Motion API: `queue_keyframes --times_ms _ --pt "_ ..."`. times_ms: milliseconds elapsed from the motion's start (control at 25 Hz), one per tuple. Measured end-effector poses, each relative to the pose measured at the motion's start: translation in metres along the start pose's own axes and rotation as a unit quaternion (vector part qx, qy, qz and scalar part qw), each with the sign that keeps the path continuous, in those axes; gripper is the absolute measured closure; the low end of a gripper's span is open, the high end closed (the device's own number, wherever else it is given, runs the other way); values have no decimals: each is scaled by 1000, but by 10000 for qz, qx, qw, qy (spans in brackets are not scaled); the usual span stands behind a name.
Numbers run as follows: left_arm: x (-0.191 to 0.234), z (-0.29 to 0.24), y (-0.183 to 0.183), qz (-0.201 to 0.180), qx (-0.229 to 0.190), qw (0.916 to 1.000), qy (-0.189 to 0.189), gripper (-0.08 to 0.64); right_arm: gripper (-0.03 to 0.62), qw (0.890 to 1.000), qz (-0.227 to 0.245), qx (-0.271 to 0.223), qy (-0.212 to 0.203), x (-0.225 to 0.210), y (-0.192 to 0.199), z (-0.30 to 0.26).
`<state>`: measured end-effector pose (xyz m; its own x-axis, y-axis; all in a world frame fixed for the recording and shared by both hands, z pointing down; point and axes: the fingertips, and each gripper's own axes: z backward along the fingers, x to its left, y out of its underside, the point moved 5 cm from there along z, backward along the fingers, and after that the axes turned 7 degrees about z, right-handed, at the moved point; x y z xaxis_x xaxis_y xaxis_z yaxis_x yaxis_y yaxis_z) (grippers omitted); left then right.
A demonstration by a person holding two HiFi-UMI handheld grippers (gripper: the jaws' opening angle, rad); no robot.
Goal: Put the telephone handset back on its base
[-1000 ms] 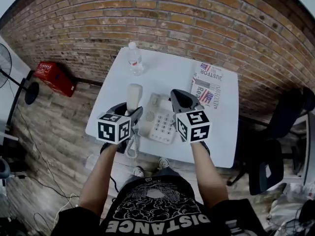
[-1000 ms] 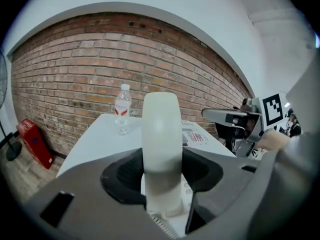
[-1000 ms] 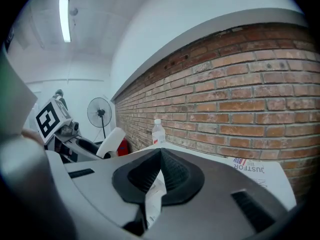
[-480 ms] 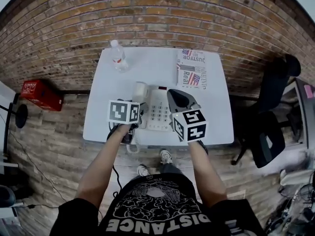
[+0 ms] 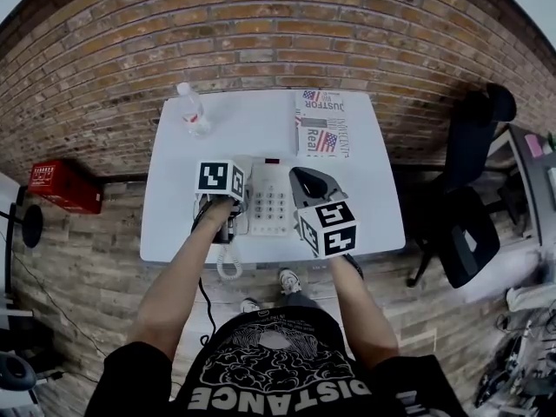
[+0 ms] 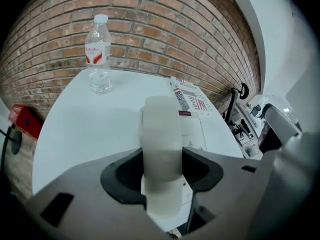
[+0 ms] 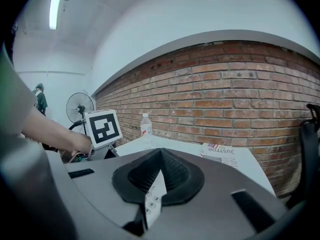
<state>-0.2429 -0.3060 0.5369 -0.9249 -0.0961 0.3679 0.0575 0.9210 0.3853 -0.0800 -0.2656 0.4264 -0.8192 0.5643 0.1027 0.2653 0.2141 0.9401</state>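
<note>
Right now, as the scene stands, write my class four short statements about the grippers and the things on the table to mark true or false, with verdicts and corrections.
1. The left gripper is clamped on the handset. True.
2. The right gripper holds the water bottle. False: its jaws are together on nothing, and the bottle stands alone near the table's far left corner.
3. The newspaper lies flat on the table's far side, near the brick wall. True.
4. The water bottle lies on its side. False: it stands upright with its cap on.
</note>
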Motion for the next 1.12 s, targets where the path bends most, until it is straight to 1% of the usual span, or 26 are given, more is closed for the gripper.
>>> queue_keyframes --times_ms 240,480,600,920,1120 --pt "1 -12 0 154 161 9997 -72 341 592 10000 -12 31 57 -9 3 1" --pt "0 -12 0 199 135 9996 -158 339 592 9999 -77 41 99 -18 4 0" --pt "-1 -12 0 160 103 9996 -209 336 592 9999 -80 24 70 -18 3 -1" --pt "-4 -11 3 6 -22 10000 -27 318 592 9999 -80 59 -128 -12 6 -8" --pt "-1 -10 3 12 -107 9999 42 318 593 9998 -75 72 -190 -12 6 -11"
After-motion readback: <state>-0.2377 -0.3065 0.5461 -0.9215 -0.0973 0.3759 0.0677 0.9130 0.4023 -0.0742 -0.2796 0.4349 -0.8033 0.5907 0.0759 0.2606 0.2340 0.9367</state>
